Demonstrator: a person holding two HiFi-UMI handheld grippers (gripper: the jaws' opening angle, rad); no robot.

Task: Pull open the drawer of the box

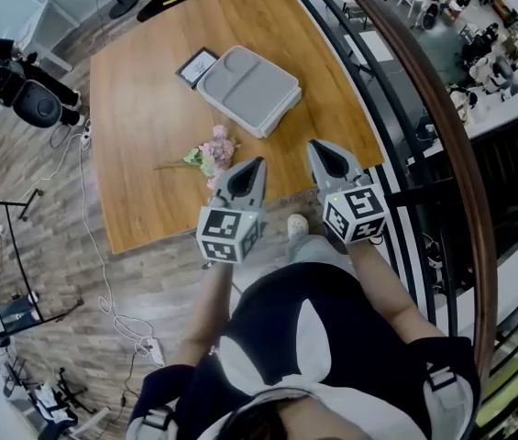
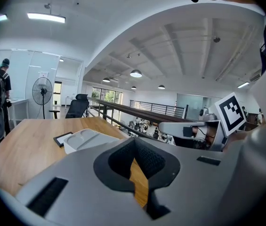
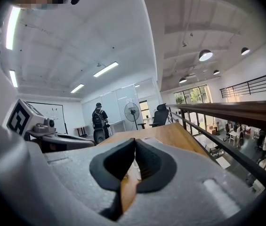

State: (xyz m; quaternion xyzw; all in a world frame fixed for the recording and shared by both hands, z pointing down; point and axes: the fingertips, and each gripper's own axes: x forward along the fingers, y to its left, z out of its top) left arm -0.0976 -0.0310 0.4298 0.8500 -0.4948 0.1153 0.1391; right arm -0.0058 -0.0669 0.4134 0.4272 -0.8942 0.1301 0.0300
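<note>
Wooden table (image 1: 144, 99) carrying three things, flat grey box (image 1: 247, 88) lying toward the far side, small dark-framed panel (image 1: 196, 66) sitting just beside it, pink flowers (image 1: 211, 152) lying near the front edge

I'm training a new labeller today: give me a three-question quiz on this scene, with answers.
1. True or false: the left gripper is clamped on the grey box.
2. Which thing on the table lies nearest the left gripper? A) pink flowers B) a mug C) a book
3. Fill in: the right gripper's jaws are ___ (open or shut).

Key
1. False: its jaws are together on nothing, and it is well short of the box.
2. A: the flowers lie just beside its tip.
3. Shut, with nothing between them.
</note>
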